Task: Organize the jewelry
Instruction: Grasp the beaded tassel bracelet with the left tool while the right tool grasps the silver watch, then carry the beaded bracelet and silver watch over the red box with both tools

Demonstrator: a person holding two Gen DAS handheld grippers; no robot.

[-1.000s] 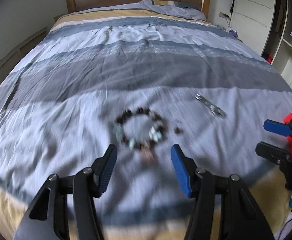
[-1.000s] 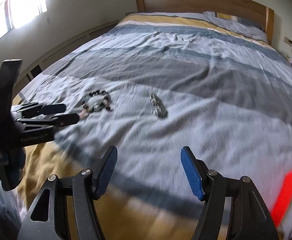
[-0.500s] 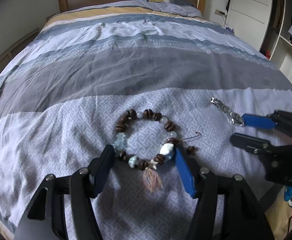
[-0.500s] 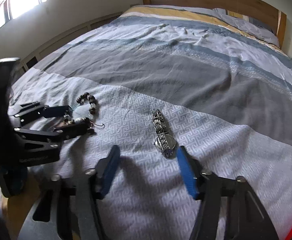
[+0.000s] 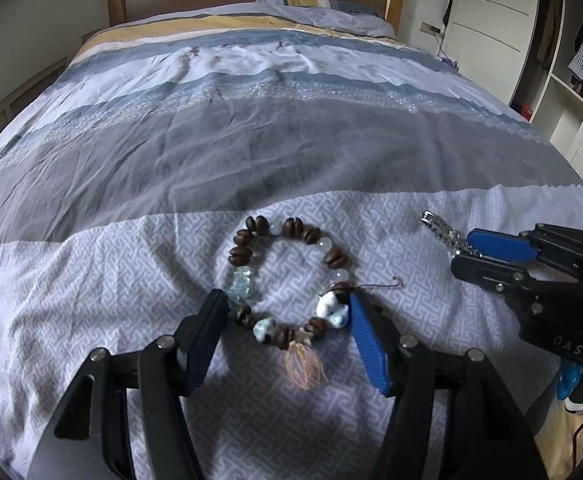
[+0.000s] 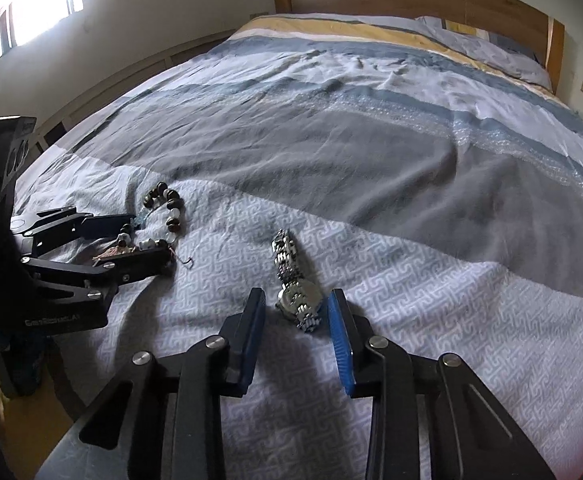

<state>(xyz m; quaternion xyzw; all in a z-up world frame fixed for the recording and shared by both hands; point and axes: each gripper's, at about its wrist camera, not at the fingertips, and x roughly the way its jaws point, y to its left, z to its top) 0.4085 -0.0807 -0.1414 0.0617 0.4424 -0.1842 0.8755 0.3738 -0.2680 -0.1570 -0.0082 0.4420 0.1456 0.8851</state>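
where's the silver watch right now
The silver watch lies flat on the patterned bedspread, its case between the open fingers of the right gripper. The beaded bracelet lies further left, at the left gripper.

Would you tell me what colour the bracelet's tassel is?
Pinkish, with faint pale strands: the tassel shows best in the left wrist view.

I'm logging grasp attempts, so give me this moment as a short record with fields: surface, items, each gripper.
surface: bedspread, grey and blue stripes, patterned band in front
item 1: beaded bracelet with tassel, lying flat
item 2: silver watch, metal band stretched out
left gripper: open, fingers either side of the bracelet's near part
right gripper: open, fingers either side of the watch case
lifted: nothing
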